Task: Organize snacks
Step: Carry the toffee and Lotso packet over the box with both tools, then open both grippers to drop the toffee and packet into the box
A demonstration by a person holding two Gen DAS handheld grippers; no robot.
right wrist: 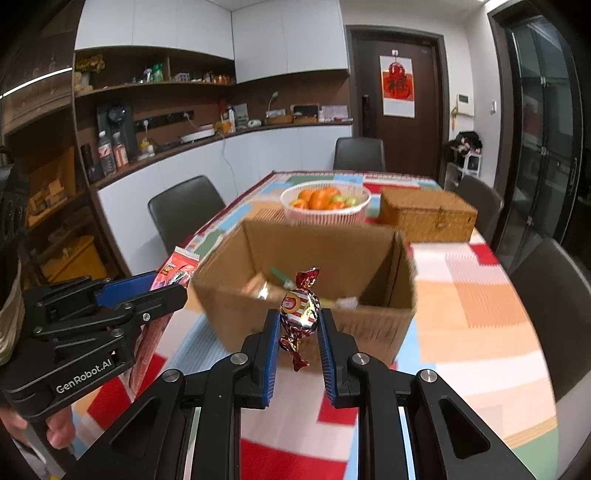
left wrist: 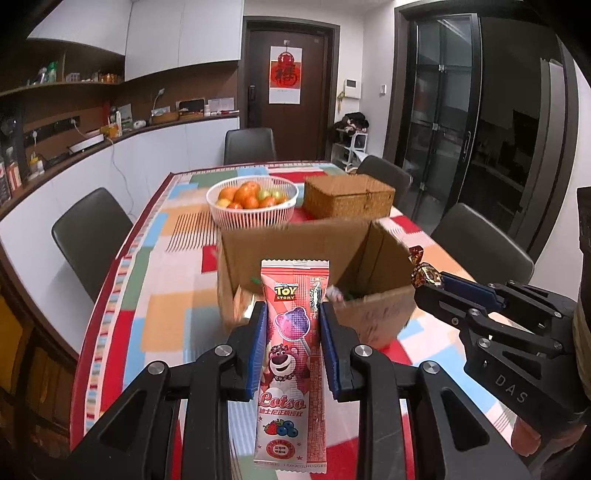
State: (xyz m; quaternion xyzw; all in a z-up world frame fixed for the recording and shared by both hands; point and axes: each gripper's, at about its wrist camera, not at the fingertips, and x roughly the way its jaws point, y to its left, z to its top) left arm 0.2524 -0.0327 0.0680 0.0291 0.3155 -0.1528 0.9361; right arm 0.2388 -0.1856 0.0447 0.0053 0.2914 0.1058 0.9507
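A home dining room: colourful patchwork-clothed table [left wrist: 155, 236], dark padded chairs [left wrist: 88, 229], white cabinets [right wrist: 155, 26], cluttered wooden shelves [right wrist: 155, 83].

Indoor artificial light, moderate, somewhat dim and warm toward the shelves on the left. Strong fisheye bend in both views: walls, door frames and the worktop [left wrist: 122, 332] edge curve, with black vignette in the corners. Motion blur smears the cardboard box [right wrist: 314, 258] rim and fruit basket [right wrist: 325, 206]; near foreground stays sharp. Glass door [left wrist: 443, 110] is dark with faint reflections. Small glare on the candy [right wrist: 300, 306] foil.
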